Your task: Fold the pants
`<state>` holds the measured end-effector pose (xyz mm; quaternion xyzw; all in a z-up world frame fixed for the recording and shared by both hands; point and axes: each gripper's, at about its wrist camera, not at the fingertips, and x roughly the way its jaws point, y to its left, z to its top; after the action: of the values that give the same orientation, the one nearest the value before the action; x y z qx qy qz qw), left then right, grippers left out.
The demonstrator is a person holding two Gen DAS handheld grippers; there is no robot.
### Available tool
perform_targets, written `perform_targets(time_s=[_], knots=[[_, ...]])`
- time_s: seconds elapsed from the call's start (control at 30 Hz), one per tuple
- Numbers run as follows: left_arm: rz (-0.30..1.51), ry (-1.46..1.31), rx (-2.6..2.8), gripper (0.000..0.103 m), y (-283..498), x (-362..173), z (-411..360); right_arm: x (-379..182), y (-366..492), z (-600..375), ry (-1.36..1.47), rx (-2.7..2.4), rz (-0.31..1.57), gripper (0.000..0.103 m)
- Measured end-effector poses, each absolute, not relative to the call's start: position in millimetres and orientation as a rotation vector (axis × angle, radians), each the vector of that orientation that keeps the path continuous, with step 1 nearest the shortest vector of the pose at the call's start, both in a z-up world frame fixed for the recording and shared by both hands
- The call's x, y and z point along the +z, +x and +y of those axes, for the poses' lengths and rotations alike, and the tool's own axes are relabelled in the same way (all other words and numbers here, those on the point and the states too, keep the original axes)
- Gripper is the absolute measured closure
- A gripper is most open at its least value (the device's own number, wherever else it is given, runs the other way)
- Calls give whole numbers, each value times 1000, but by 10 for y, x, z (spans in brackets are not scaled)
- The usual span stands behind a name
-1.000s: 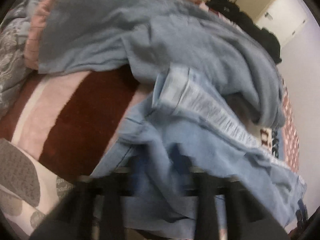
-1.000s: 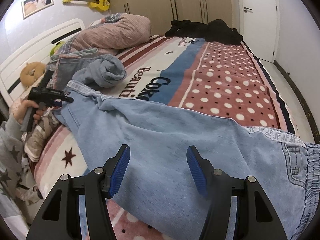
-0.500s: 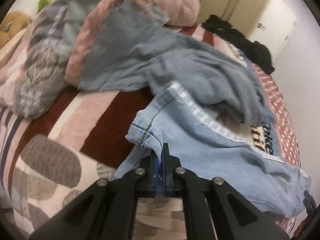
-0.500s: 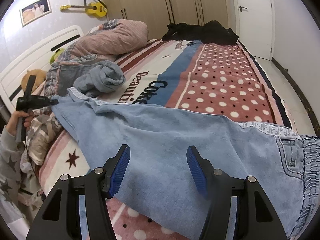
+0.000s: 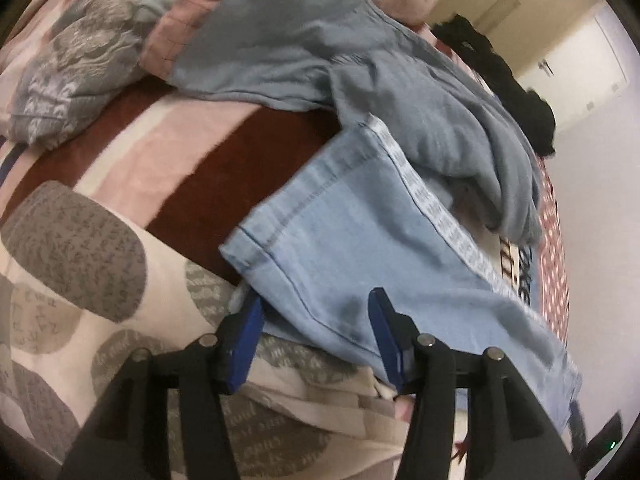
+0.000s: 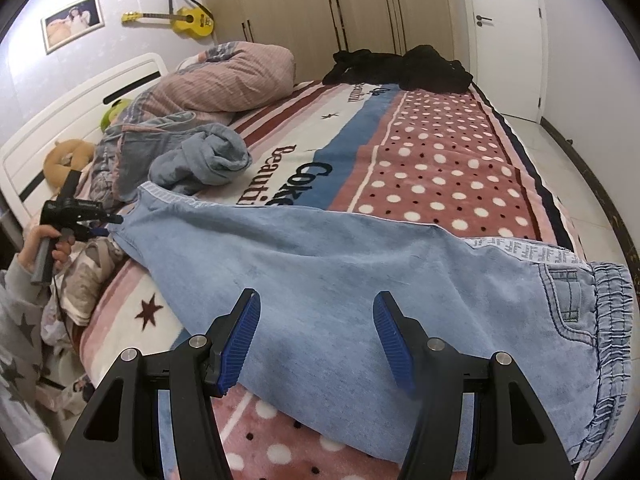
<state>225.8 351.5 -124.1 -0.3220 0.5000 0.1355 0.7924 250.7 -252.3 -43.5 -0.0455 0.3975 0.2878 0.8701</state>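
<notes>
Since the earlier frames the left gripper (image 5: pixel 316 320) has let go: its jaws were pinched on the leg hem, and they have just been opening, now standing partly apart with the hem's edge lying between the blue pads (image 5: pixel 245 334) but not pressed. The light-blue jeans (image 6: pixel 340 264) have also gone from rumpled to stretched out flat along the bed.

Going left to right in the right wrist view: a person's hand (image 6: pixel 44 246) in a grey star-print sleeve (image 6: pixel 18 320) is gripping the left gripper's handle at the far left edge, tool tips sitting right at the jeans' leg hem (image 6: pixel 128 232). Behind it a brown plush toy (image 6: pixel 68 156) is lying by the white headboard (image 6: pixel 80 84), and a grey-blue garment (image 6: pixel 200 160) is bunched just beyond the hem, touching the jeans' white printed side stripe. A pink quilt (image 6: pixel 228 80) is piled further back. The jeans are running across the patterned bedspread (image 6: pixel 440 160) to the elastic waistband (image 6: pixel 612 320) at the right. A black garment (image 6: pixel 400 66) is lying at the bed's far end.

The right gripper (image 6: pixel 316 340) is hovering over the thigh area, jaws standing wide, nothing held.
</notes>
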Motion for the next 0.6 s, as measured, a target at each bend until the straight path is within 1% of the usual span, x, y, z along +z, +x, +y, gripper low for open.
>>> perform_targets(time_s=[0.13,0.2,0.23,0.27,0.47,0.6], knots=[[1104,-734,276,53,2220,-1230,3462,-433,2500,-2469,-97,610,834,48],[1114,-747,239,46,2156,-1182,3413,-437,2480,-2445,-110,617,835,48],[1123,-742,219,39,2161,-1179,3397,-437,2472,-2428,-117,617,833,48],[1133,-735,202,38,2171,-1181,3368,-439,2468,-2421,-126,616,831,48],[1163,-753,237,38,2316,-1398,3330,-468,2488,-2337,-105,630,840,48],[1122,-733,284,38,2403,-1398,3306,-454,2427,-2313,-144,626,829,48]])
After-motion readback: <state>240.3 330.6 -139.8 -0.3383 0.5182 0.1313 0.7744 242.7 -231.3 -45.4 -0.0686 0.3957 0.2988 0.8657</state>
